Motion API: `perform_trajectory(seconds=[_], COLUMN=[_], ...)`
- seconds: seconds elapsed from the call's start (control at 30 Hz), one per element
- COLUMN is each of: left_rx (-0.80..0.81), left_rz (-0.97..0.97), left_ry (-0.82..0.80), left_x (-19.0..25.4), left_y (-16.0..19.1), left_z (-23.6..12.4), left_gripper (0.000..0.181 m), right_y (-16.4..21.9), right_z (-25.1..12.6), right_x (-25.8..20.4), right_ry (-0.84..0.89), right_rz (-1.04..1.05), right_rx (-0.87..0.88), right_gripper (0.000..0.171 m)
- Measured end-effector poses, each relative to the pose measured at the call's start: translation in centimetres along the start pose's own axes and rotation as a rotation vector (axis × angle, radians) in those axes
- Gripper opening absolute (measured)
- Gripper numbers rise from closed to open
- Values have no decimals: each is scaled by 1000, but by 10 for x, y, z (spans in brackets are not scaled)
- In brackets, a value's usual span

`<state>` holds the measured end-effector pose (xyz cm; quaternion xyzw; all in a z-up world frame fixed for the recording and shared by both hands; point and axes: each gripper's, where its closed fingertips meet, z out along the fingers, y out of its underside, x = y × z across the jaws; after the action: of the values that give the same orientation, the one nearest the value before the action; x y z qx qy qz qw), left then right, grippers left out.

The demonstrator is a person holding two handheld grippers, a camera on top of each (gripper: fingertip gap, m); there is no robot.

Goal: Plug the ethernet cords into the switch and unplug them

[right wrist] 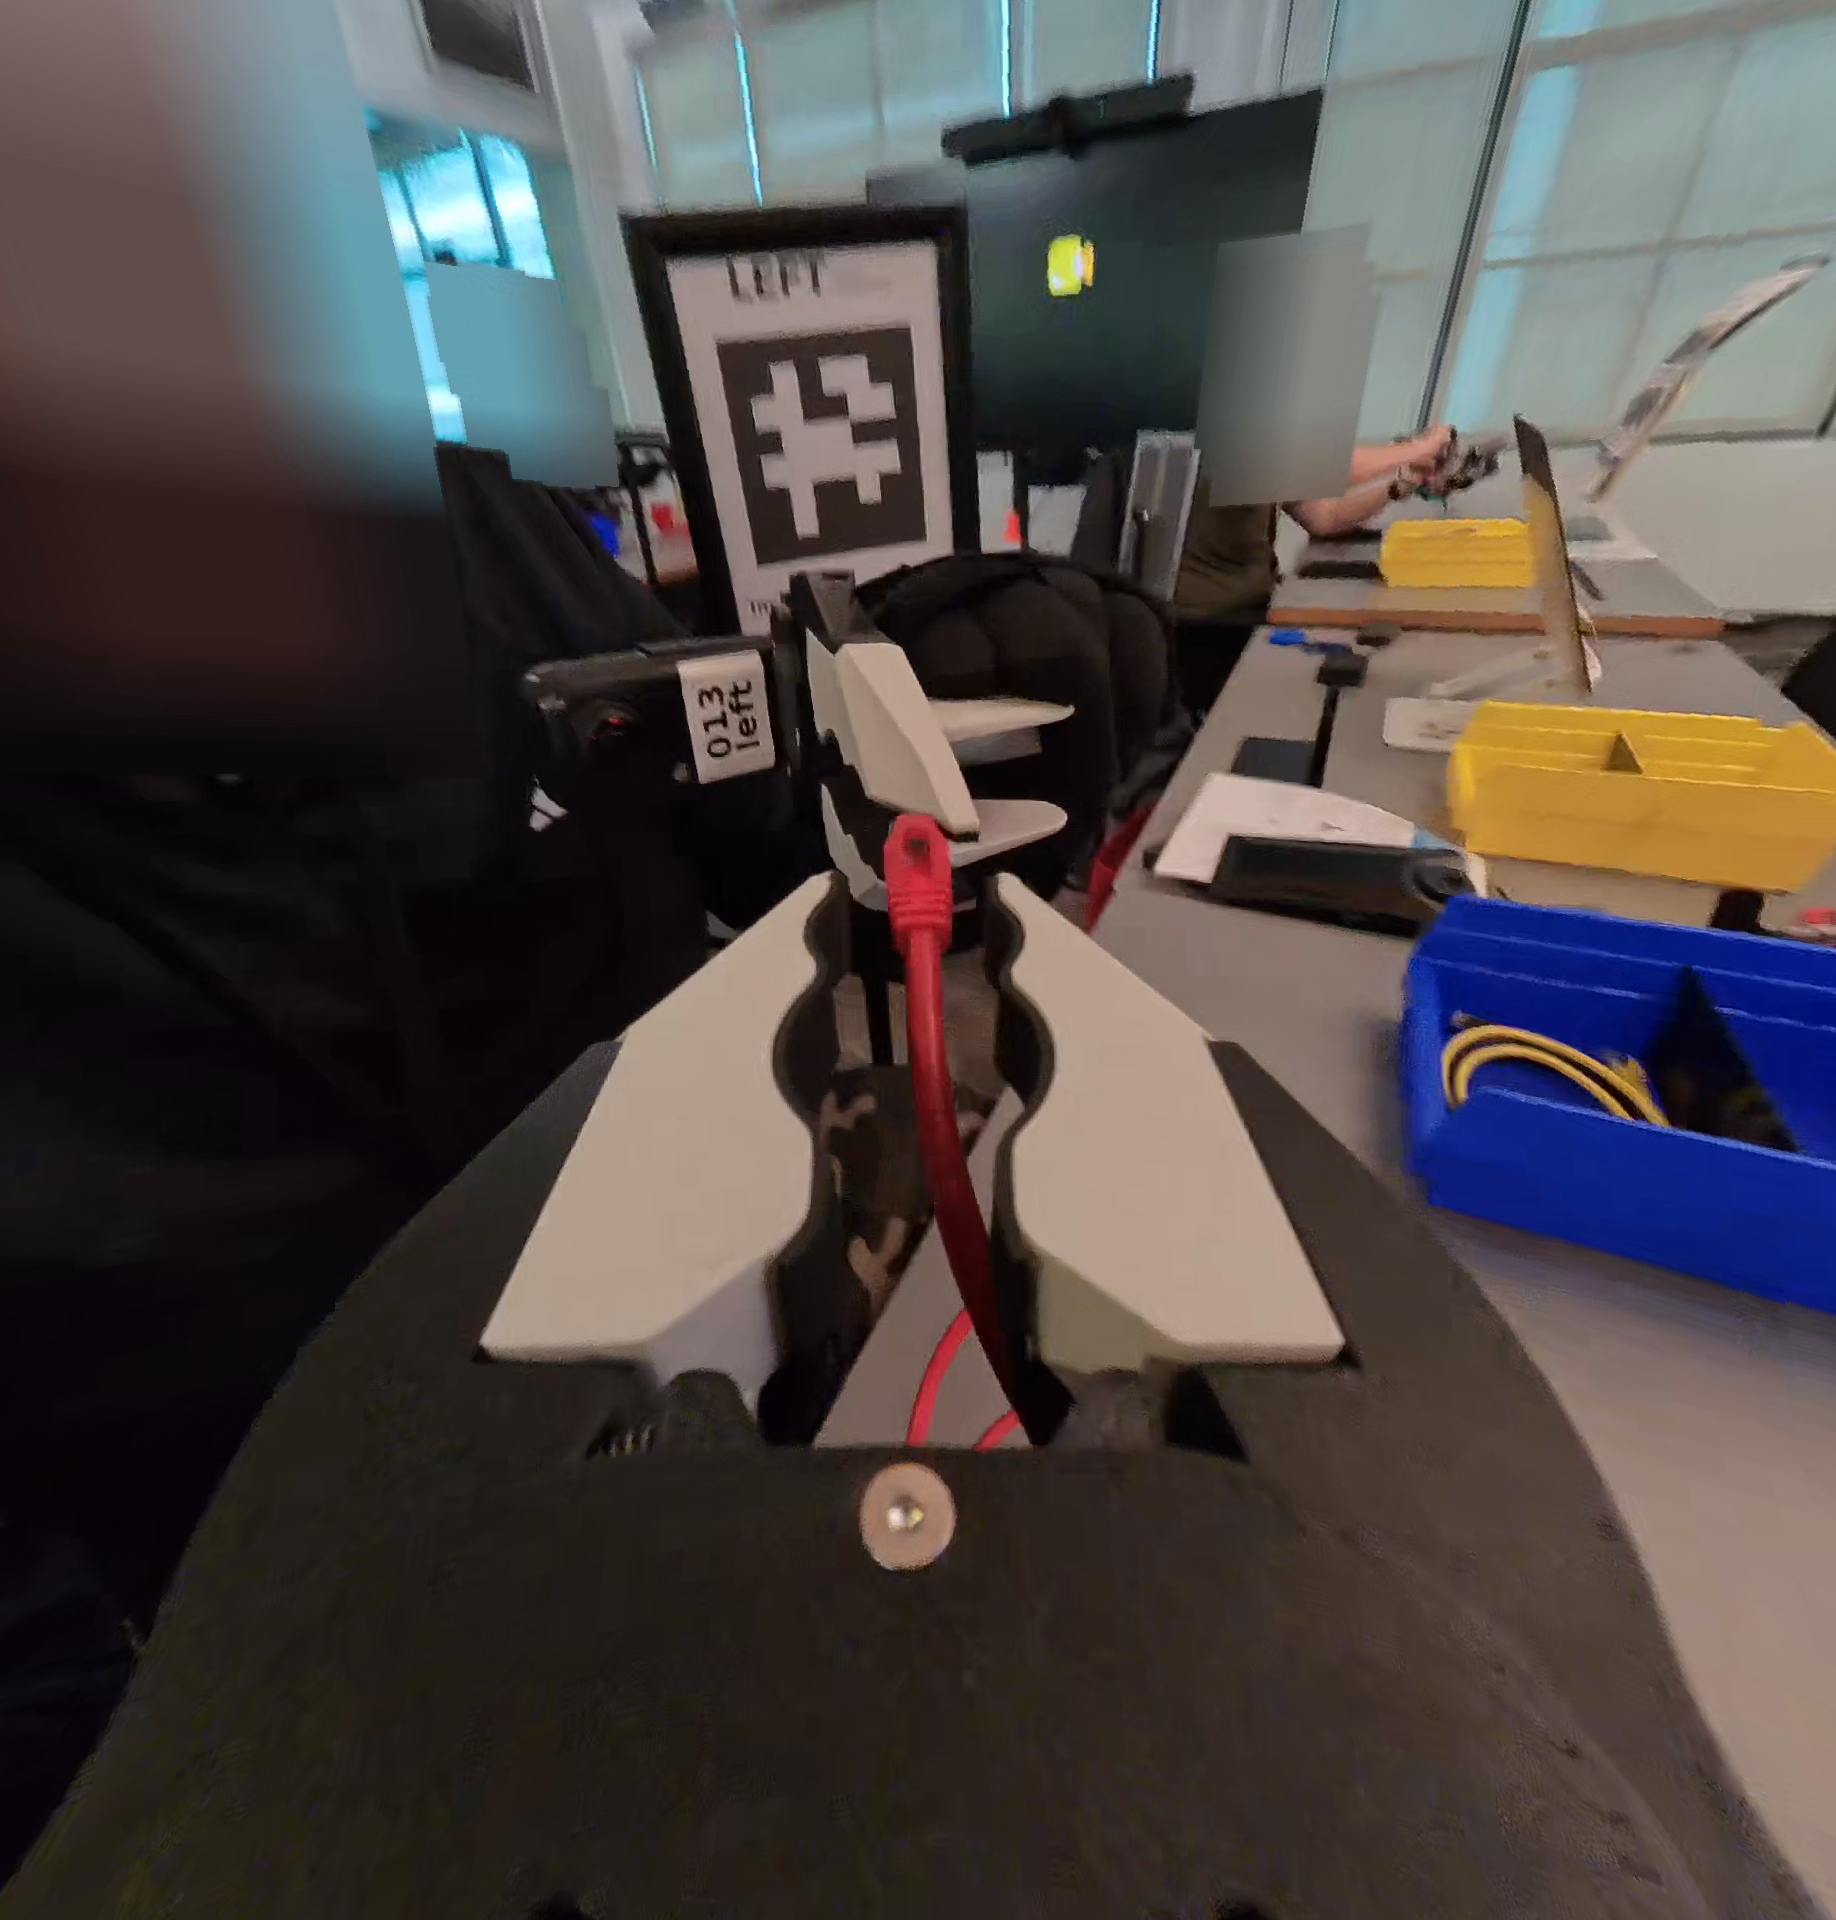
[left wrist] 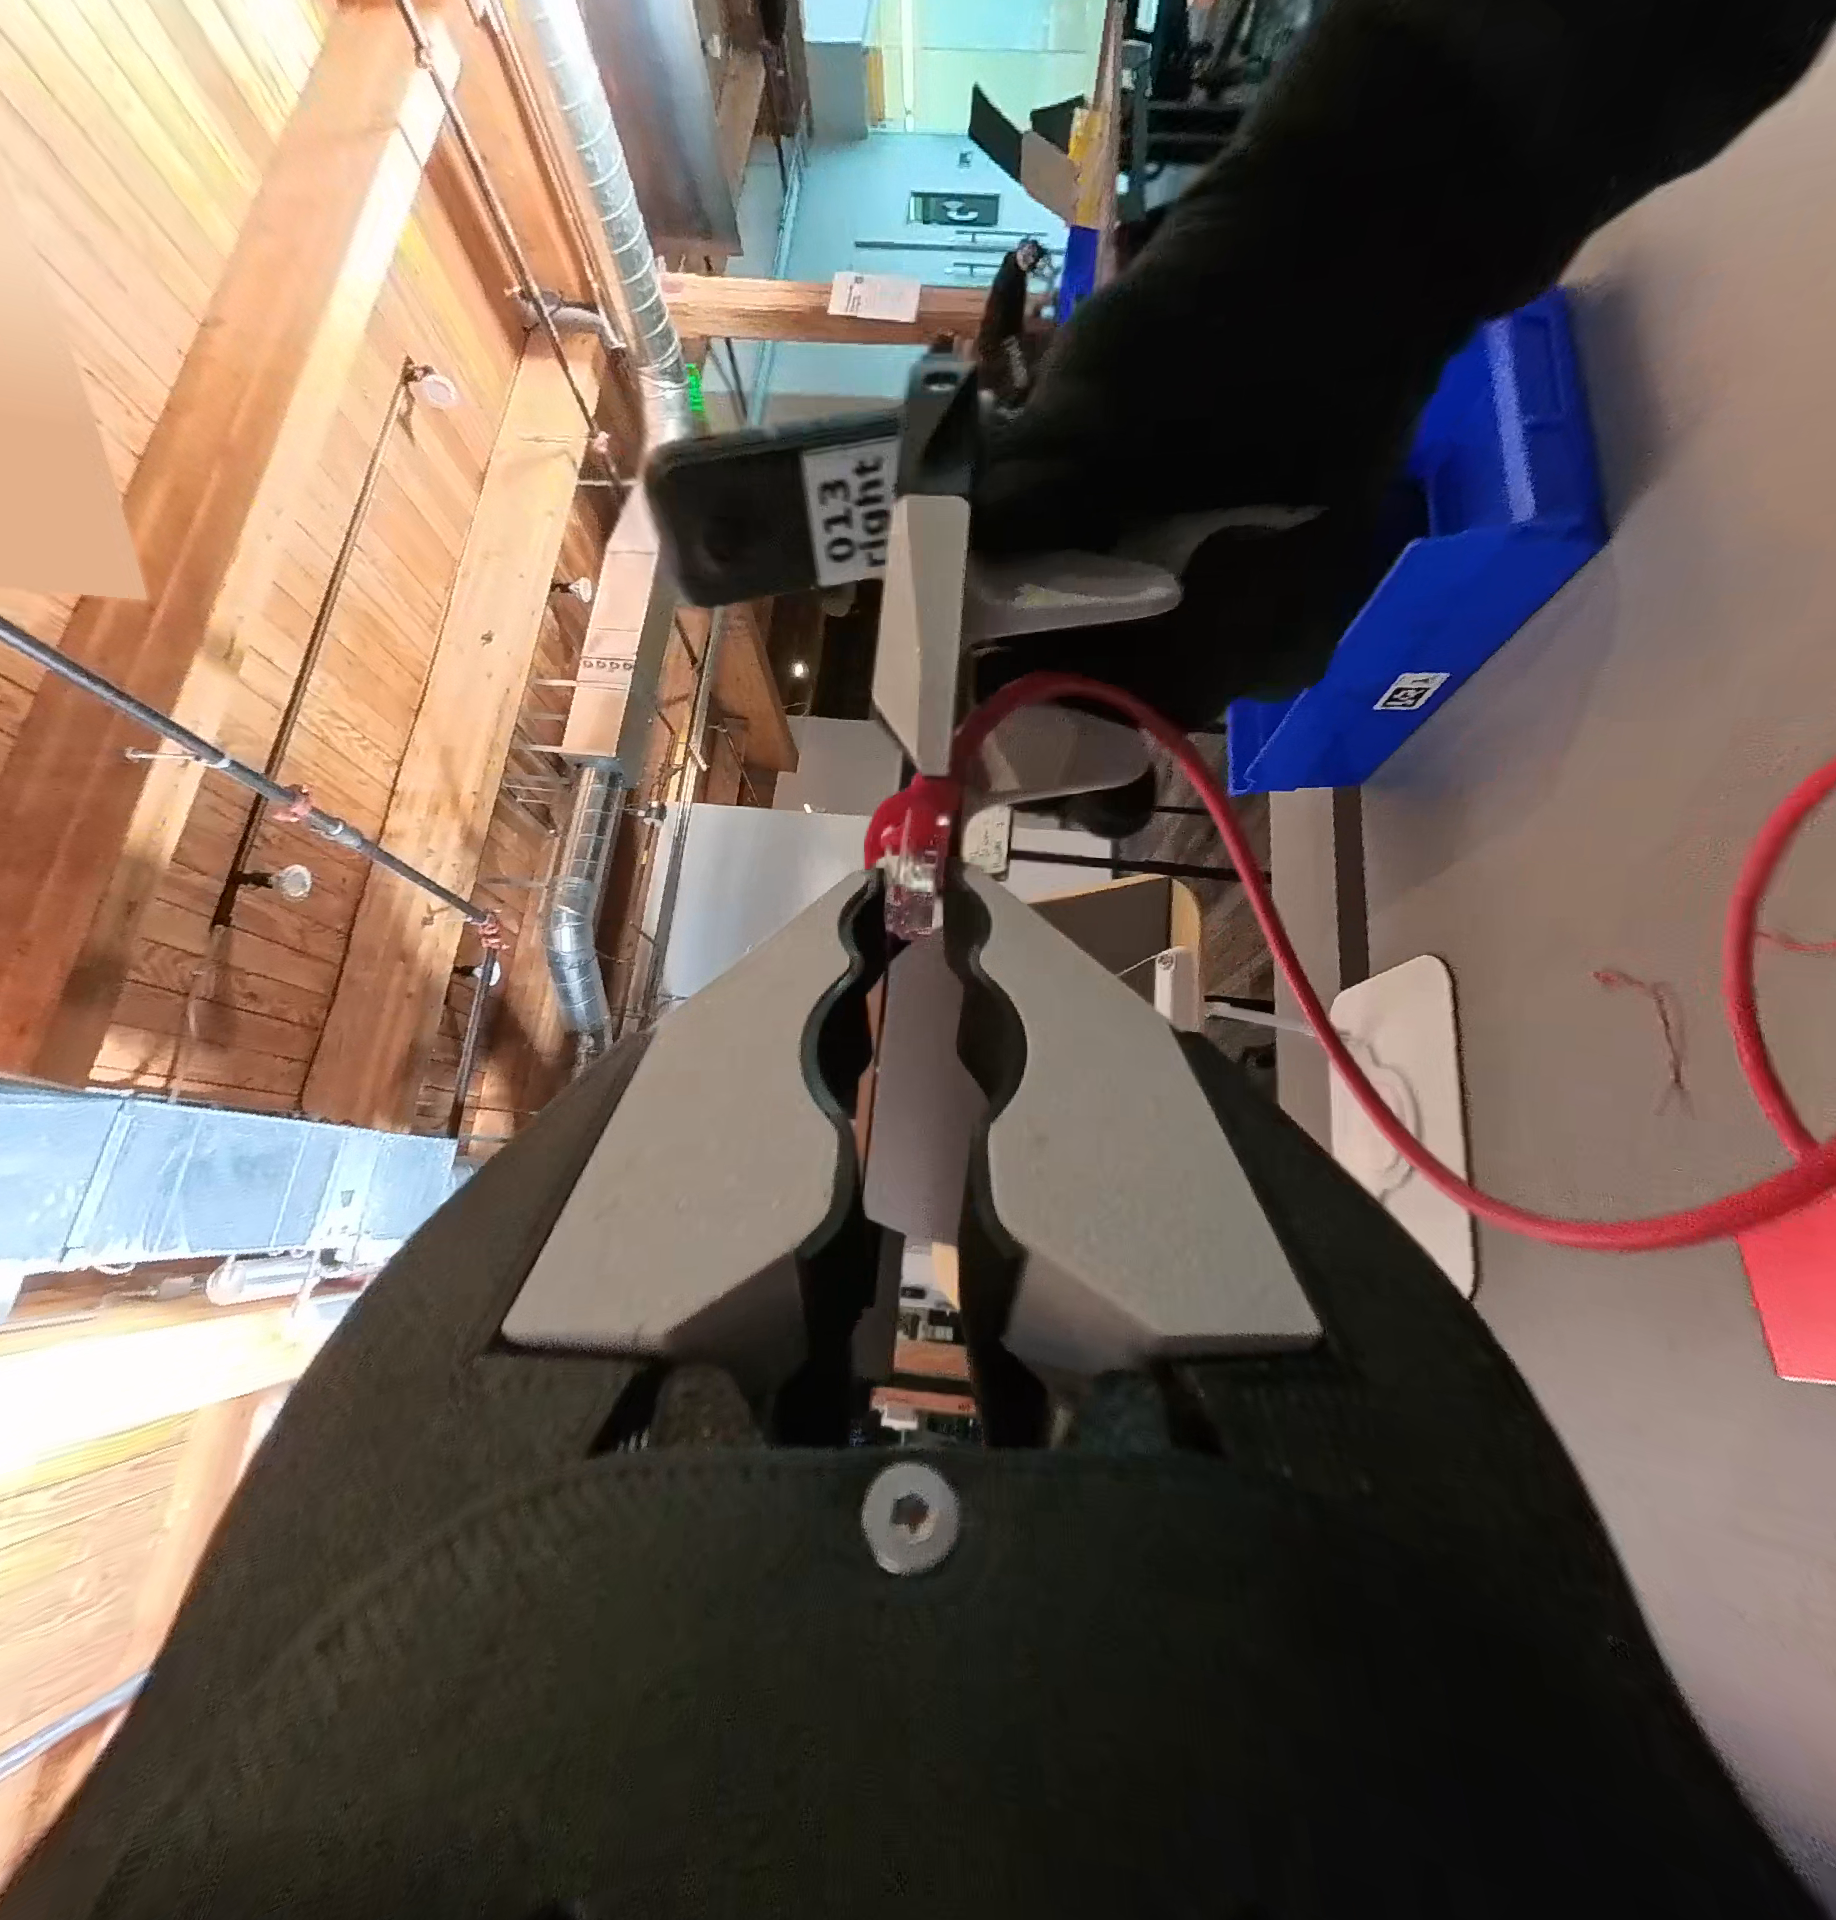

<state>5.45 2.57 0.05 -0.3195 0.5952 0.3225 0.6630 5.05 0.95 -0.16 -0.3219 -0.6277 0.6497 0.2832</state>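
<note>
Each gripper has a broad black body of rough, ridged plastic with 1 silver hex screw set at its middle. The left gripper (left wrist: 914, 899) carries 2 pale grey fingers (left wrist: 706, 1132) shaped like wedges, their inner edges lined in black and cut in wavy scallops. The right gripper (right wrist: 914, 904) is built the same, grey fingers (right wrist: 675, 1174) included. Each bears a black camera block with a white sticker on its side. The person wears black gloves (right wrist: 1007, 634) and a black sleeve (left wrist: 1413, 239).

Two hand-held grippers meet tip to tip above the desk: the left gripper (left wrist: 914, 902) pinches closed at 12 o'clock, while the right gripper (right wrist: 919, 904), held by a black-gloved hand (left wrist: 1184, 416), stands slightly parted.
</note>
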Motion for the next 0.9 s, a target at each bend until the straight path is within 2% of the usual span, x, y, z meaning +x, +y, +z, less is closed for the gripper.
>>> perform_trajectory(seconds=[0.13,0.27,0.33,0.5,0.63,0.7,0.77,0.83,0.9], left_rx=[-19,-14,-13,-16,-33,10,37,43,5], left_rz=[-18,-28,-23,-28,-73,-205,-418,-542,-655], left_ry=[-48,-66,-67,-74,-49,0,59,98,144], left_x=[-9,-12,-12,-11,-6,-5,-9,-8,4], left_y=[6,12,11,15,27,31,41,56,79], left_z=[0,-1,-2,-1,6,9,8,9,15], left_gripper=[7,7,7,8,14,63,65,55,55], right_y=[-8,-13,-16,-15,-10,-6,3,5,11], right_z=[1,4,4,4,-2,-12,-27,-41,-52], right_x=[5,10,12,15,27,37,51,57,64], right_ry=[-26,-5,-1,31,124,215,340,439,527], right_rz=[21,12,16,-17,-45,-75,-115,-165,-205], right_rx=[102,132,152,134,94,59,-23,-83,-172], right_gripper=[20,20,12,9,9,9,10,10,10])
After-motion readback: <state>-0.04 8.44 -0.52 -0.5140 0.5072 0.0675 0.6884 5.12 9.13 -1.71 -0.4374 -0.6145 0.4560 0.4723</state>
